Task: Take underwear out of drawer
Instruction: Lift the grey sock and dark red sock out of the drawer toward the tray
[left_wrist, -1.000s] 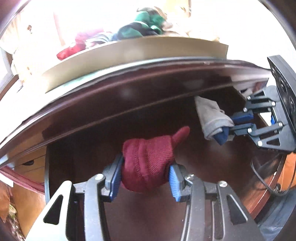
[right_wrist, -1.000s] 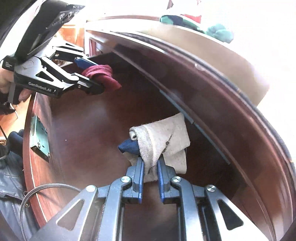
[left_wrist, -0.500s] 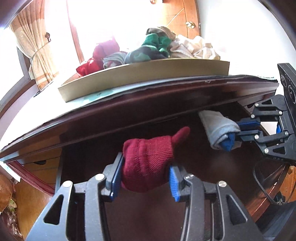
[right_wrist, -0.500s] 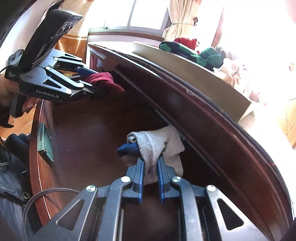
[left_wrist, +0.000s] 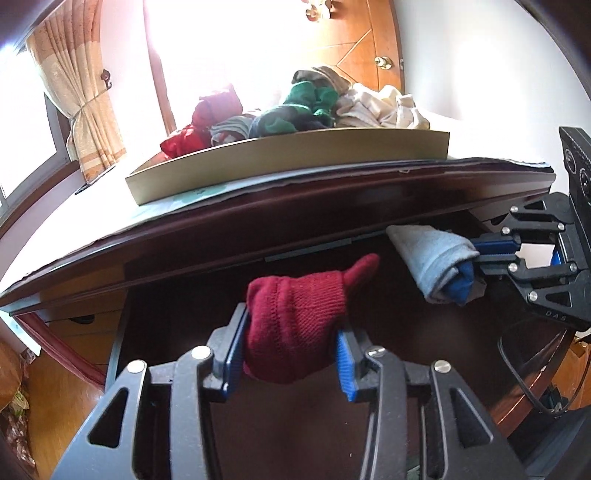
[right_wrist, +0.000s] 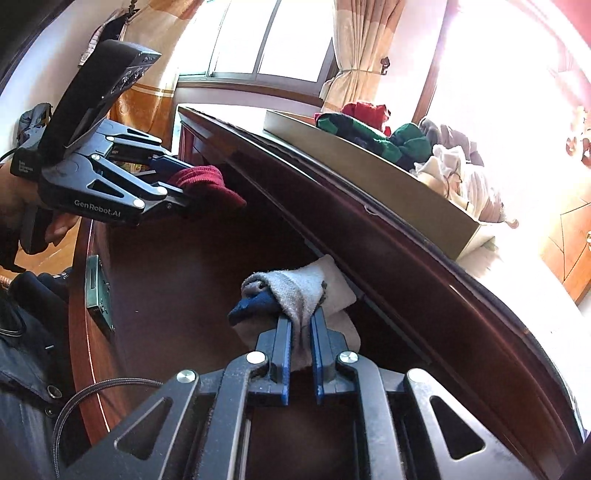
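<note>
My left gripper (left_wrist: 290, 341) is shut on a rolled dark red knit garment (left_wrist: 295, 325), held above the open dark wood drawer (left_wrist: 424, 332). In the right wrist view the left gripper (right_wrist: 177, 186) shows at the upper left with the red roll (right_wrist: 207, 184) between its blue pads. My right gripper (right_wrist: 301, 332) is shut on a grey roll with a blue core (right_wrist: 291, 291), lifted over the drawer near the desk's front edge. The left wrist view shows that grey and blue roll (left_wrist: 439, 266) at the right, pinched by the right gripper (left_wrist: 480, 254).
A shallow cardboard tray (left_wrist: 295, 158) on the desk top (left_wrist: 74, 221) holds several rolled garments, red, green, grey and cream (left_wrist: 314, 103). The desk's dark edge (right_wrist: 369, 221) overhangs the drawer. Curtains (right_wrist: 358, 74), a window and a wooden door (left_wrist: 369, 44) lie behind. A person's dark sleeve (right_wrist: 22, 332) is at lower left.
Both grippers have drawn back and risen out of the drawer with their rolls still held. More of the desk top, tray and room shows above the desk edge.
</note>
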